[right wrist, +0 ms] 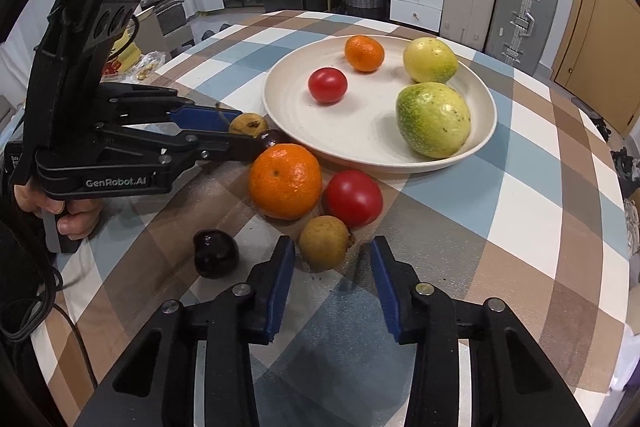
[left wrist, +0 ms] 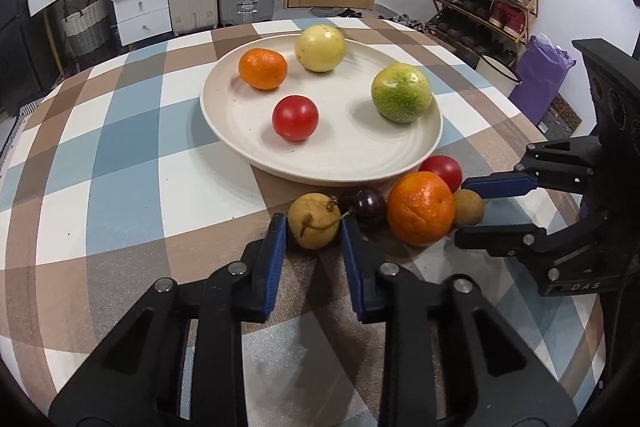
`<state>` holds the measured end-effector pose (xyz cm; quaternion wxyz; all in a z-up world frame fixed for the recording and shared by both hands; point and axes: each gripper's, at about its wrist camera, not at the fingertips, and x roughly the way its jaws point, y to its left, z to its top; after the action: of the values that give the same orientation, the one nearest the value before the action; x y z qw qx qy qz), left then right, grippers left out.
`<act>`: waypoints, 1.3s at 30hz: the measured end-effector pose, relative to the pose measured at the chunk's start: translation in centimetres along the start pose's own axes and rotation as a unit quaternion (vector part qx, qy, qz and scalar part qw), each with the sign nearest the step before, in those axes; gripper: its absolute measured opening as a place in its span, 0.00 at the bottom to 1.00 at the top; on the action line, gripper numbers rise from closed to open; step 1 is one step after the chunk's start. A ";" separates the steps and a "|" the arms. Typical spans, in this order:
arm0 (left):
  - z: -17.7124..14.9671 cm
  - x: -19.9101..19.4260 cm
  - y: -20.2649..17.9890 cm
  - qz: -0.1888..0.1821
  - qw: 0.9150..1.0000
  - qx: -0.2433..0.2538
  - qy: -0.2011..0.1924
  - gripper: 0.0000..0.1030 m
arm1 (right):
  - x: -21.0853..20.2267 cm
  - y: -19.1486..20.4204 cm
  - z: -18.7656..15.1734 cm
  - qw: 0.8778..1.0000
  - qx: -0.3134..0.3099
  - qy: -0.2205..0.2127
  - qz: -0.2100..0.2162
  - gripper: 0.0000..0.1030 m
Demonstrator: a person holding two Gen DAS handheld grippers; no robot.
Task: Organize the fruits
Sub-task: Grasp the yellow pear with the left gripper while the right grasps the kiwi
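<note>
4 fruits lie on the plate (left wrist: pixel 328 167): a mandarin (left wrist: pixel 263 69), a yellow fruit (left wrist: pixel 320 47), a green fruit (left wrist: pixel 402 93) and a tomato (left wrist: pixel 295 117), all apart from one another. Just beside the plate's near rim, a cluster sits on the checked desk (left wrist: pixel 120 147). An orange (left wrist: pixel 420 213) is in its middle, with a second tomato (left wrist: pixel 442 167) touching it on the plate side.

Left of the orange is a cherry (left wrist: pixel 366 207), and left of that a stemmed fruit (left wrist: pixel 308 231). The left tool (left wrist: pixel 313 225) pinches this stemmed fruit, a blue pad pressed against each side while it rests on the desk. A hand (right wrist: pixel 76 215) grips that tool's handle.

Right of the orange sits a brown fruit (right wrist: pixel 325 243), between the tips of the right tool (right wrist: pixel 332 247). That tool is spread around it: one pad is at its side, and a slight gap shows at the other. A second cherry (right wrist: pixel 216 253) lies alone on the desk, left of the right tool.
</note>
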<state>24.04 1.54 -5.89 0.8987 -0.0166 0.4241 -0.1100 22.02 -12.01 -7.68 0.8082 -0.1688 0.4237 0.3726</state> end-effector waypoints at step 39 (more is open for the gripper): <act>0.0 -5.4 1.0 -0.010 0.996 -0.012 -0.091 0.24 | -1.6 -1.1 0.3 0.999 0.016 -0.041 0.016 0.27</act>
<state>20.94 3.62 -1.93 0.9322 -0.0413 0.3417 -0.1119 22.44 -13.30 -6.21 0.8216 -0.1333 0.3984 0.3853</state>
